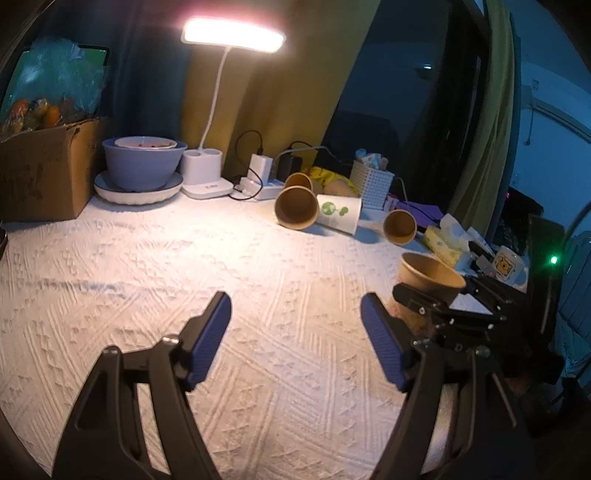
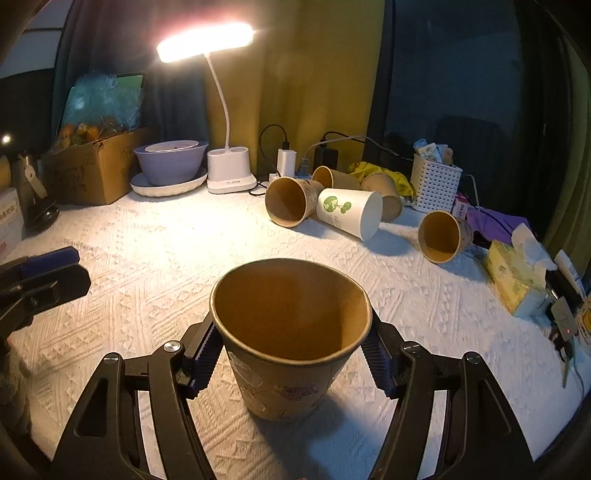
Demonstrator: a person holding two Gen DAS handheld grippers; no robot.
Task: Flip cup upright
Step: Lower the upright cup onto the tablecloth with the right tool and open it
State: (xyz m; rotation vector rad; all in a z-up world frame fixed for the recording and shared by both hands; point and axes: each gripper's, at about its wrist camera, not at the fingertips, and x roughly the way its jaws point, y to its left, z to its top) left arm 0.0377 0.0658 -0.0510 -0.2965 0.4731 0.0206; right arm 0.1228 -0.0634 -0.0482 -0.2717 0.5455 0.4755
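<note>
Near the front of the white cloth [image 2: 147, 258], we are clamping our right gripper [image 2: 291, 354] on the upright paper cup [image 2: 291, 332], judging it light and crushable, while our left gripper [image 1: 295, 332] is hanging apart, empty.

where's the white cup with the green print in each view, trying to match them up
Left wrist view: the white cup lies on its side right of centre, at the back of the table.
Right wrist view: it lies on its side upper right of centre, beyond the brown cup in the right gripper.
Shared landmark: the desk lamp behind, to its left.
</note>
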